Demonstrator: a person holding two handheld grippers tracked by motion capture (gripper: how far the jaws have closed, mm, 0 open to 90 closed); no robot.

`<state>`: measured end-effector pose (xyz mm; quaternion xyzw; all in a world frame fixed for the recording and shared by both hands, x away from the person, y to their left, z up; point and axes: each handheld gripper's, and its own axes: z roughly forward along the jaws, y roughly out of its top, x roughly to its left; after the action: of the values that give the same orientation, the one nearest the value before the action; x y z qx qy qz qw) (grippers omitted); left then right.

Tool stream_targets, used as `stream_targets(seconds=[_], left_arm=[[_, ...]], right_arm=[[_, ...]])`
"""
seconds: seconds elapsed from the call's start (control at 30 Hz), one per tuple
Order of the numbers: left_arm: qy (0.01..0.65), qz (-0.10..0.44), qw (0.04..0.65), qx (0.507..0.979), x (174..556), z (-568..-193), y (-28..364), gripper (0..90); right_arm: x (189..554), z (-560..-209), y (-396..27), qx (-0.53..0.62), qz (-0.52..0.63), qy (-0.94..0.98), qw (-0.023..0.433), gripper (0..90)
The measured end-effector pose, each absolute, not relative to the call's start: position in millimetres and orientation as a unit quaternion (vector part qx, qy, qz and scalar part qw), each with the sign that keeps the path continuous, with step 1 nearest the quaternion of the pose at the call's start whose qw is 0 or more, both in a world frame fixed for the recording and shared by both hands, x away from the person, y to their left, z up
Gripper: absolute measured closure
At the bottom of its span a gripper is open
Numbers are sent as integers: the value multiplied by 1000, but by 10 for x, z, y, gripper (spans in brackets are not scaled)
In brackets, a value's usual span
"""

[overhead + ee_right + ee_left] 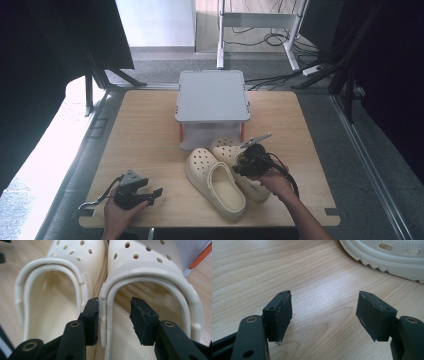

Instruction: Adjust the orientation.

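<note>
Right gripper (113, 312): jaws parted, straddling right clog's (150, 277) inner rim, not pinching | left gripper (324, 312): jaws wide, nothing between, over table (249, 270) | left clog (212, 182) alongside.

grey lidded storage box (212, 107) with orange latches at table's (145, 135) far middle, white desk legs (260, 30) beyond box, cables (280, 40) on floor behind box, dark curtains either side

Both clogs, the left clog (215, 183) and the right clog (152, 272), are a pale cream, dotted with rows of small round holes over the toes. My table (145, 145) is light wood with a wavy grain. The box (212, 100) behind is grey with orange corner strips. My left hand-held gripper (325, 312) and right hand-held gripper (114, 315) are matte black.
</note>
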<state>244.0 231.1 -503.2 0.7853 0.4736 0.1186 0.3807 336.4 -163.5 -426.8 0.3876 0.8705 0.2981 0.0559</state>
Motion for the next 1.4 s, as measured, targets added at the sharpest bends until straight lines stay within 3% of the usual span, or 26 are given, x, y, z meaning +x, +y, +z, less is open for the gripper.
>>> stream_targets(seconds=[0.1, 0.2, 0.67, 1.07, 1.2, 1.4], left_arm=[[473, 119, 381, 785, 2442, -5031, 2312, 295], [474, 117, 381, 785, 2441, -5033, 2306, 295], [472, 120, 380, 786, 2438, -5029, 2319, 295], [473, 120, 379, 786, 2439, -5035, 2314, 295], [473, 120, 379, 786, 2440, -5035, 2315, 295], [473, 120, 379, 786, 2438, -5029, 2321, 295]], right_arm=[[3319, -4227, -1675, 387, 307, 868, 52, 578], [3269, -4205, -1589, 380, 303, 872, 59, 504], [3313, -4235, -1216, 368, 260, 890, 72, 435], [3373, -4325, -1163, 373, 256, 887, 92, 527], [3361, -4339, -1179, 371, 265, 886, 89, 603], [3358, -4339, -1183, 373, 265, 885, 85, 614]])
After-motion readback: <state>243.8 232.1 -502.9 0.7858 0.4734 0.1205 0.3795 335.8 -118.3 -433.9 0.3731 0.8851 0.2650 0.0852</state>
